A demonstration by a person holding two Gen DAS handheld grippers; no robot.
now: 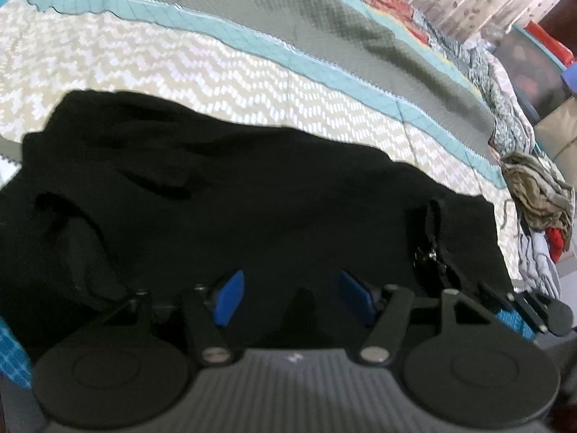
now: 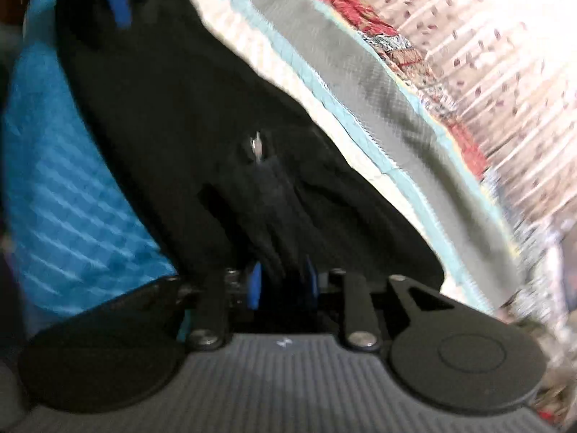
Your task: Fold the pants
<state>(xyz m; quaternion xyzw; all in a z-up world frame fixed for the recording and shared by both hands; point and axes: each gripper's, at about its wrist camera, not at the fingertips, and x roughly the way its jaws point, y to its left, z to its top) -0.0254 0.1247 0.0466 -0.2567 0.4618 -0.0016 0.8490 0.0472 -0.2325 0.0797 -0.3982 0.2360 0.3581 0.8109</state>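
Left wrist view: black fabric pants (image 1: 234, 195) are bunched near the bed's (image 1: 187, 72) front edge. Left gripper (image 1: 290, 297) is released above them; right gripper (image 2: 283, 285), narrowly parted, straddles a fold, grip unclear. Mid-fold judged; flattening needed next.

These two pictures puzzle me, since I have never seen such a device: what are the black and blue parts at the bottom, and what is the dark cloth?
Each picture comes from a camera on a hand-held tool that a person carries, one in each hand, looking forward along its tongs. The blue pads are the tips.

The left-hand view shows the left tongs open above black pants, which lie crumpled on a quilted bedspread. A heap of other clothes sits at the bed's far edge.

The right-hand view is blurred. The right tongs stand only slightly apart, with a fold of the pants between them; whether they grip it I cannot tell.
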